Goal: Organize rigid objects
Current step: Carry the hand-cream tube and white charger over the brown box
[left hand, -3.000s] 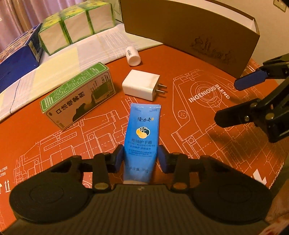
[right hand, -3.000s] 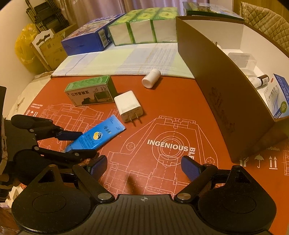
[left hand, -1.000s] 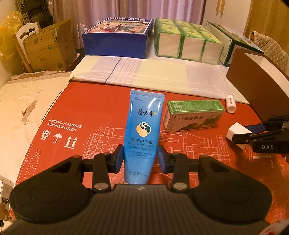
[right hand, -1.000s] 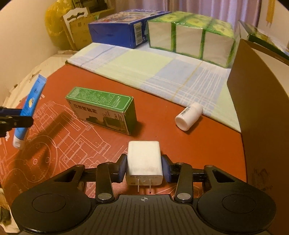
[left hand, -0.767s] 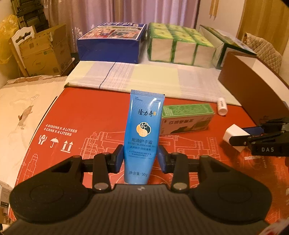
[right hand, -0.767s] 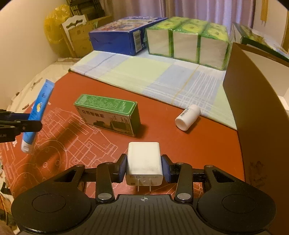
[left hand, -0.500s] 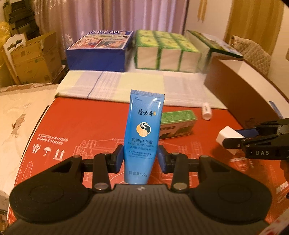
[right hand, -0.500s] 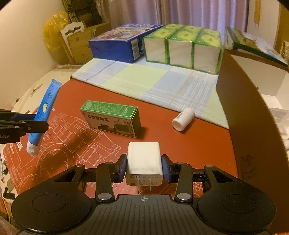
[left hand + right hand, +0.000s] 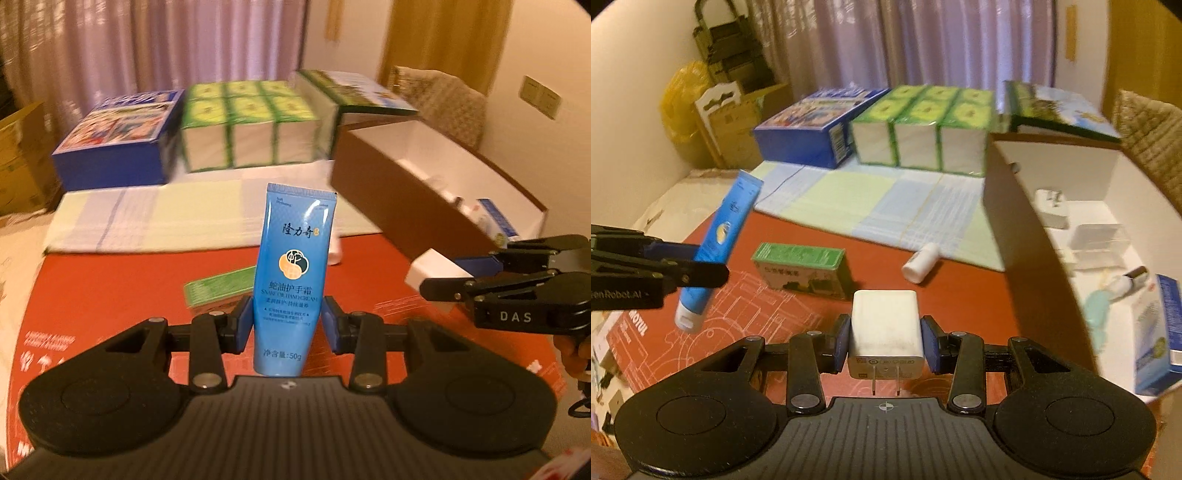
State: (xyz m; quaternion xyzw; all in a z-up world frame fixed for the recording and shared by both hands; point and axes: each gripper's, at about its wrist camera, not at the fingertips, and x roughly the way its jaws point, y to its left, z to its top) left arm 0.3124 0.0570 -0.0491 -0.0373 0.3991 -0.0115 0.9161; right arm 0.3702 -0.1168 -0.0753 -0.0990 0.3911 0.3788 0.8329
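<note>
1. Pale mauve curtains (image 9: 923, 48) hang across the back wall, lit by warm, dim indoor light.
2. A cream wall (image 9: 624, 122) rises on the left, with a yellow bag (image 9: 681, 99) and cardboard boxes (image 9: 735, 118) at its foot.
3. A dark rack (image 9: 733, 51) stands in the corner.
4. A quilted chair (image 9: 1152, 129) sits at the right.
5. A wall switch plate (image 9: 540, 96) sits on the right wall.

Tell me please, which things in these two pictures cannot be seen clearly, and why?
- Small white bottle: left wrist view, mostly hidden behind the blue tube.
- Green box print: left wrist view, motion blur and the tube cover it.
- Items in the brown box: right wrist view, blurred; labels unreadable.
- White charger label: too small.
</note>
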